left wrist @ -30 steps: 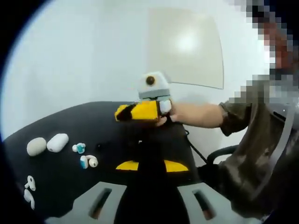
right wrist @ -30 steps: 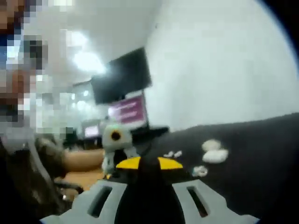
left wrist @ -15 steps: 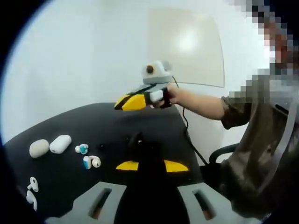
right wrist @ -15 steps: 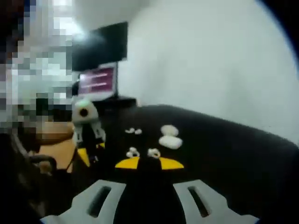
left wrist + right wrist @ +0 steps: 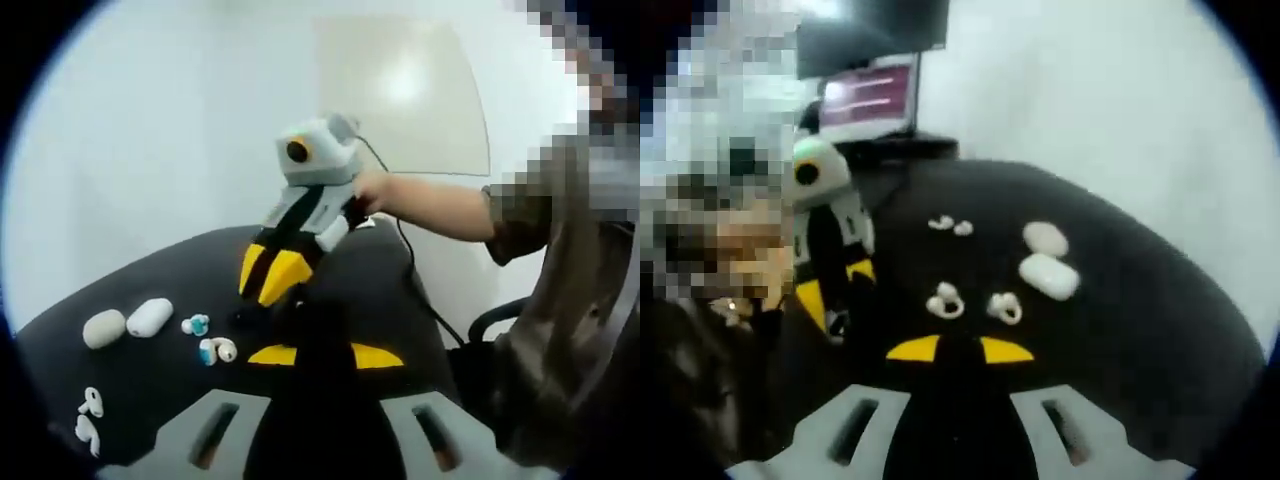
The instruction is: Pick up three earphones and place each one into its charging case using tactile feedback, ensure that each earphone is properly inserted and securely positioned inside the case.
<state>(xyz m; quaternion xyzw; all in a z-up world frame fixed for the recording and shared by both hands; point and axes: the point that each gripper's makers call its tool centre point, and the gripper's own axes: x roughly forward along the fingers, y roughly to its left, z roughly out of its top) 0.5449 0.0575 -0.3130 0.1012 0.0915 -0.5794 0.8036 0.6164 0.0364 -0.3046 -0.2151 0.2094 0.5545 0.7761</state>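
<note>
On the black table (image 5: 385, 290) lie two white charging cases, an oval case (image 5: 105, 328) and a capsule-shaped case (image 5: 150, 317). Beside them are two earphones with teal parts (image 5: 196, 324) (image 5: 217, 350), and a white pair (image 5: 88, 415) lies at the near left edge. My left gripper (image 5: 325, 355) is shut and empty, just right of the earphones. My right gripper (image 5: 268, 276), held by a hand, points its yellow tips down at the table, shut and empty. In the right gripper view, my right gripper (image 5: 960, 349) hovers just short of two earphones (image 5: 945, 302) (image 5: 1005, 308), with the cases (image 5: 1048, 275) (image 5: 1045, 238) beyond.
A person in an olive sleeve (image 5: 530, 210) sits at the table's right side, near a chair arm (image 5: 495, 318). A cable (image 5: 412, 275) hangs off the right gripper. A lit monitor (image 5: 865, 95) stands behind the table. Another white earphone pair (image 5: 950, 225) lies farther back.
The right gripper has tipped from level to pointing steeply down and has come closer to the table. Its view has swung from the room onto the earphones and cases.
</note>
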